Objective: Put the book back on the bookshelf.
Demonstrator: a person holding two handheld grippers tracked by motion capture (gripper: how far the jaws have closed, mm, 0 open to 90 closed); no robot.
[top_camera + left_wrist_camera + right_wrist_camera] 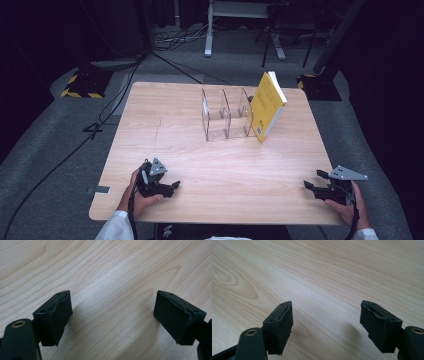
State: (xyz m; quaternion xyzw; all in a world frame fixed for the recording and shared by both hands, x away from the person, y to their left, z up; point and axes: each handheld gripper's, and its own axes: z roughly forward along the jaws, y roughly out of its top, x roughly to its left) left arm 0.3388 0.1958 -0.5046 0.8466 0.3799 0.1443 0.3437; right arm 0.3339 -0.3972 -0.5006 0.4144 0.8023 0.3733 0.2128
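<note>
The yellow book (268, 104) stood tilted against the right end of the clear plastic rack (226, 115) at the far side of the tabletop (220, 165), seemingly propped there to keep it upright. Both hands rested near the front edge, well apart from it. The left gripper (172, 187) had its fingers (55, 316) spread open over bare wood; the right gripper (313, 181) likewise held its fingers (280, 326) open and empty. The book's cover print was too small to read, and the rack's dividers blurred together.

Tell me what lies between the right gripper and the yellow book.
Nothing: in the high view, bare wooden table separates the right gripper from the yellow book.
</note>
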